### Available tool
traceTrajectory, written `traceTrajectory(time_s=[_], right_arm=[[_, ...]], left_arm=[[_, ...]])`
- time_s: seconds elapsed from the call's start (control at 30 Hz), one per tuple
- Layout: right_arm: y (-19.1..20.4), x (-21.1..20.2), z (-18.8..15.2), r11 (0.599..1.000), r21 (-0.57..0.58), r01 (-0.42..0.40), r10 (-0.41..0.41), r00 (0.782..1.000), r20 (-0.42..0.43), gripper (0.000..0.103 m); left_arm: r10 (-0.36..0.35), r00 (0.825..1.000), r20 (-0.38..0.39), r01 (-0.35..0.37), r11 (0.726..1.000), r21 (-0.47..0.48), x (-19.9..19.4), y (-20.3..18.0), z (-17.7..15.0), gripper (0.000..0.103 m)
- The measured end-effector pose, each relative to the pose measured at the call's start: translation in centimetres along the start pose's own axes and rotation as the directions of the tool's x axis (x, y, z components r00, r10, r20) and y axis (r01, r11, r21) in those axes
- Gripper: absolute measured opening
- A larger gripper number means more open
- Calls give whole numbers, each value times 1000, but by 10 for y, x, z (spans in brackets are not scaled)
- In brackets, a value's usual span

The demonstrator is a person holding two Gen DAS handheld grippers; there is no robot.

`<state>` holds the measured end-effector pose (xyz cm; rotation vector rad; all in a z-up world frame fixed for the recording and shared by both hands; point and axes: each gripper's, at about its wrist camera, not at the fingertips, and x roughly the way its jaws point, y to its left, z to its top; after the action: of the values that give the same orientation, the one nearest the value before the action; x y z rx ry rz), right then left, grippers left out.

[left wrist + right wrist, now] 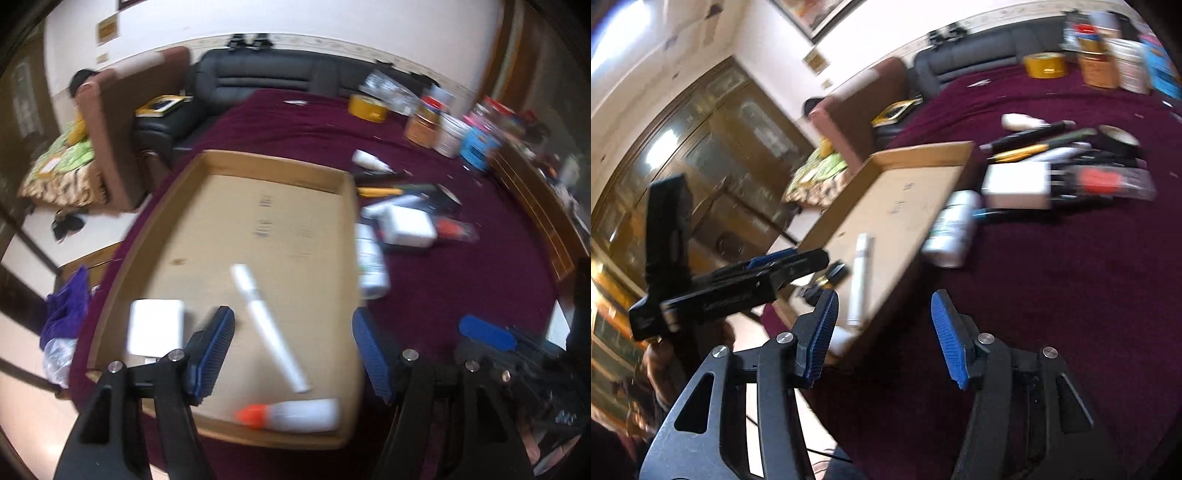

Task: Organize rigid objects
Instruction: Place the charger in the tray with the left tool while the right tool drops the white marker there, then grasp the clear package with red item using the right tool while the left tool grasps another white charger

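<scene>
The left gripper [293, 350], with blue ribbed pads, stands released, jaws apart with nothing clamped; it hangs over the near end of the shallow brown cardboard tray [280, 162]. The right gripper [884, 339], of the same build, is likewise released and empty, over the maroon tablecloth [1052, 277] just right of the tray's near corner.

Tray contents, counted in the left view: three items.
1. One white bottle with an orange cap [291, 415], lying along the near wall.
2. One long white tube [267, 326], lying diagonally near the middle.
3. One flat white box [155, 330], at the near left.

To the right of the tray, on the cloth, lies one white cylindrical bottle with a printed label [371, 264], close against the tray's right wall. Beyond it lie one white rectangular box [408, 225] and a blurred heap of pens and dark tools, too smeared to count. At the far edge stands one roll of yellow tape [368, 107], with several jars to its right.

View differences: the flat white box and the orange-capped bottle cannot be made out in the right view. The right view shows the left gripper's black body [731, 284] from the side and a glass-fronted wooden cabinet [713, 155] at the left.
</scene>
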<state>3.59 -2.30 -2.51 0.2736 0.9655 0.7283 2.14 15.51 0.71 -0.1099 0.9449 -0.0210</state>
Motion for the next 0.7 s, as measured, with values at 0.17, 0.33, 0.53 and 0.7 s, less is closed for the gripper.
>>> traceTrajectory(time_s=[0.17, 0.33, 0.53, 0.7], right_arm=[[-41, -30, 7, 996, 85, 38, -42, 998, 43, 54], [-71, -44, 22, 992, 99, 76, -80, 996, 36, 56], [-103, -41, 52, 991, 61, 117, -117, 993, -6, 56], [-114, -24, 85, 979, -39, 201, -203, 977, -58, 56]], left_arm=[[-59, 997, -39, 61, 997, 56, 13, -43, 1, 66], [-93, 994, -60, 97, 993, 64, 20, -60, 3, 66], [-94, 993, -67, 99, 992, 75, 27, -72, 3, 66], [-105, 992, -73, 110, 992, 62, 31, -70, 3, 67]])
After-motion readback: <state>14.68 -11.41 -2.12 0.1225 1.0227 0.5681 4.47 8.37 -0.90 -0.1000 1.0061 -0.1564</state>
